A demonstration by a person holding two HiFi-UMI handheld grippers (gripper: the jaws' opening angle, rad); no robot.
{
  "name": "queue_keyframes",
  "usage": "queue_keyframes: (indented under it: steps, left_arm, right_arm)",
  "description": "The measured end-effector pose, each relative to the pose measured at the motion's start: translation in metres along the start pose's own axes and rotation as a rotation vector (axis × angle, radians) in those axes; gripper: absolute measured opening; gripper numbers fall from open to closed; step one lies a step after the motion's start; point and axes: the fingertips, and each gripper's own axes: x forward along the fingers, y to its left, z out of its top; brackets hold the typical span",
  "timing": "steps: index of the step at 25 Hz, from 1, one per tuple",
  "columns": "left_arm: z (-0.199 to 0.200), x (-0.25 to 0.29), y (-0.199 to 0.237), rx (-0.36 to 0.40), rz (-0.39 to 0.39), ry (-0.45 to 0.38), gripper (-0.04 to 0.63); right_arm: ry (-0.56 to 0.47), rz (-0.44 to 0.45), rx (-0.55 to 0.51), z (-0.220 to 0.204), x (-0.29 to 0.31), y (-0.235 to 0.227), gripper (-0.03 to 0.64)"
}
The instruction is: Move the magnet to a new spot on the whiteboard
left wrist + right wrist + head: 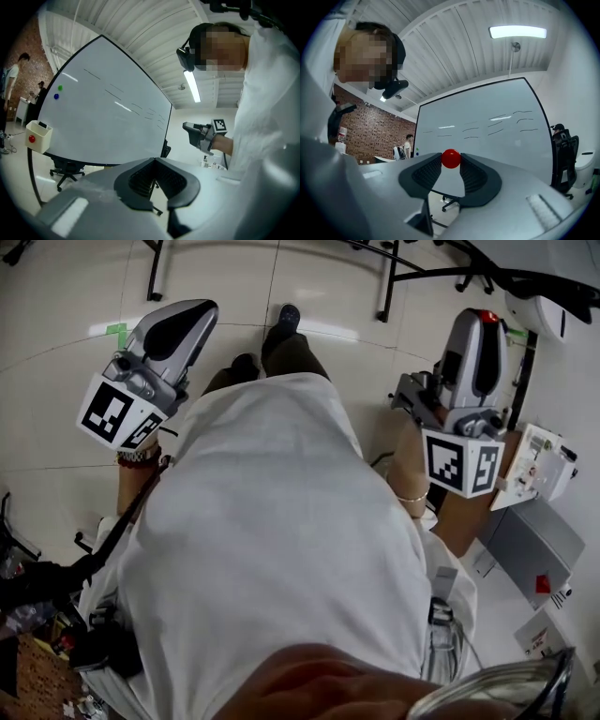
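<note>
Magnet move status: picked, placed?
Done: the red magnet is off the whiteboard, clamped in the right gripper. In hand: it is held away from the board. Left: set it on a new spot and release. The left gripper is shut, empty.

I hold my left gripper [153, 160] out at my left side, its fingers [140, 180] closed tip to tip with nothing between them. My right gripper [451, 161] is out at my right side, fingers [474, 174] pinching the magnet [451, 158]. Both forearms are bent beside my torso [281, 521].
</note>
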Motion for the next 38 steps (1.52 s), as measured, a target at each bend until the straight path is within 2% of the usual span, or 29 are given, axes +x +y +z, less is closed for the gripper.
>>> queue_keyframes:
  steps: [6, 13, 23, 28, 33, 35, 38]
  left_arm:
    - [0.000, 0.004, -0.008, 0.016, 0.005, -0.017, 0.006]
    - [0.009, 0.022, -0.015, 0.032, -0.004, 0.010, 0.006]
    - [0.015, 0.101, -0.121, 0.051, -0.191, 0.013, 0.006]
    - [-0.002, 0.130, -0.157, 0.054, -0.224, 0.048, 0.006]
    - [-0.029, 0.158, -0.191, 0.058, -0.255, 0.097, 0.006]
    - [-0.036, 0.158, -0.180, 0.051, -0.232, 0.126, 0.006]
    - [-0.040, 0.153, -0.148, 0.010, -0.143, 0.145, 0.006]
  right_arm:
    - [-0.022, 0.008, 0.003, 0.005, -0.009, -0.003, 0.127]
    - [-0.044, 0.013, 0.059, 0.004, -0.008, -0.015, 0.127]
    - [0.006, -0.038, 0.094, -0.003, -0.102, -0.055, 0.127]
    - [0.019, -0.037, 0.066, -0.007, -0.141, -0.073, 0.127]
    - [0.057, -0.017, 0.063, -0.037, -0.162, -0.094, 0.127]
    - [0.068, -0.032, 0.076, -0.047, -0.156, -0.104, 0.127]
    - [0.061, -0.088, 0.116, -0.048, -0.155, -0.128, 0.127]
